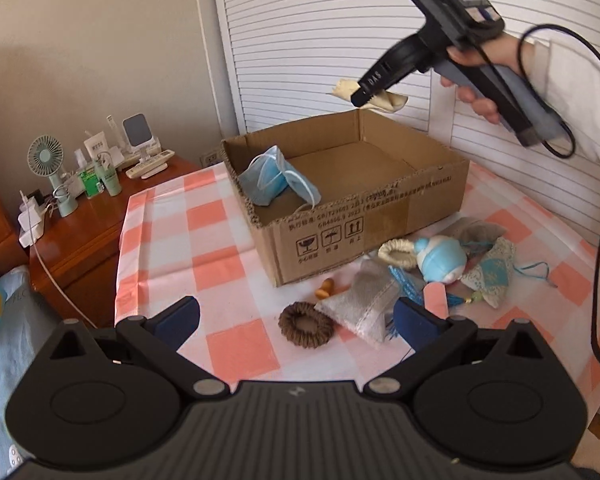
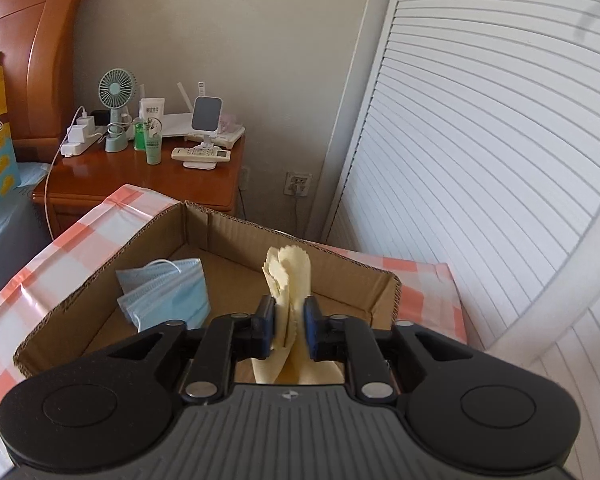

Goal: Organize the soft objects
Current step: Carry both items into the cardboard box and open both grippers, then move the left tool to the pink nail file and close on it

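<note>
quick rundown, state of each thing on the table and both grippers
cardboard box: open-topped, upright on the checked cloth
blue face masks: inside the box, at its left corner
yellow cloth: between the right gripper's jaws, above the box
right gripper: jaws parted, cloth not clearly pinched
left gripper: wide open, empty
brown hair tie: flat on the cloth, outside the box
grey pouch: lying outside the box

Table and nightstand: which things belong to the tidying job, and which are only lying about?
Job: cardboard box, face masks, yellow cloth, brown hair tie, grey pouch, blue toy.
Lying about: fan, remote, green tube.
</note>
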{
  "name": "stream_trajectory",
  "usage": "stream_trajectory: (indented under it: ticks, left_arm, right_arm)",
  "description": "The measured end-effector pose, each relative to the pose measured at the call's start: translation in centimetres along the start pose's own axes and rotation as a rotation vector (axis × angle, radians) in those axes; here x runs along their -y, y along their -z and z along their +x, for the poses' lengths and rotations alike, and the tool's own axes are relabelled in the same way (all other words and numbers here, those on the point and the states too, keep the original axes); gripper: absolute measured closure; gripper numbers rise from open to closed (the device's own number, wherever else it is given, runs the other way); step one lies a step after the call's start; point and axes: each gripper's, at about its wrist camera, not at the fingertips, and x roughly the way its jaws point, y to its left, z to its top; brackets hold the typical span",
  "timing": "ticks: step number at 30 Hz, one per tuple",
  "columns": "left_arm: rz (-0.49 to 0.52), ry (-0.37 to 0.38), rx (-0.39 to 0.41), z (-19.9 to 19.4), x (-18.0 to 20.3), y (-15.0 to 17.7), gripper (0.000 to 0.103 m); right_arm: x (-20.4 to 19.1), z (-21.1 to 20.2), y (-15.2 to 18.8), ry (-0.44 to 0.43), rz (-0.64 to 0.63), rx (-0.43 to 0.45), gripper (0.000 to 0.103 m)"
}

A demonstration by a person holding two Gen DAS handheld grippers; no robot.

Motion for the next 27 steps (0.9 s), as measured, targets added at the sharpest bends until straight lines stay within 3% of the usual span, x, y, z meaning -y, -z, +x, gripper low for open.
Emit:
stream_trajectory:
  ticks: [1, 2, 3, 5, 15, 22, 27]
  left_arm:
    - [-0.006, -0.005, -0.003, -0.1, -0.2, 0.3, 0.001]
    - [-0.011, -0.005, -0.007, -0.1, -0.3, 0.4, 0.001]
    - [-0.019, -0.004, -0.011, -0.1, -0.5, 0.5, 0.001]
    - [-0.031, -0.006, -0.019, -0.1, -0.7, 0.7, 0.001]
    - [-0.035, -0.005, -0.015, -0.7, -0.4, 1.3, 0.001]
    - [-0.057, -0.030, -0.029, -1.4, 0.0, 1.8, 0.001]
    - [-0.064, -0.012, -0.017, -1.9, 0.4, 2.5, 0.001]
  right_arm:
    - [-0.1, 0.3, -0.2, 0.003, -0.003, -0.009, 0.051]
    - [-0.2, 0.3, -0.1, 0.013, -0.008, -0.007, 0.026]
    - [-0.3, 0.2, 0.1, 0.022, -0.013, 0.001, 0.008]
    - [-0.6, -0.6, 0.7, 0.030, -0.016, 0.027, 0.000]
    - [-0.3, -5.0, 4.0, 0.071, 0.052, 0.004, 0.000]
    - [-0.9, -7.8, 9.0, 0.101, 0.097, -0.046, 0.000]
    - [-1.6, -8.4, 13.2, 0.167, 0.137, -0.110, 0.000]
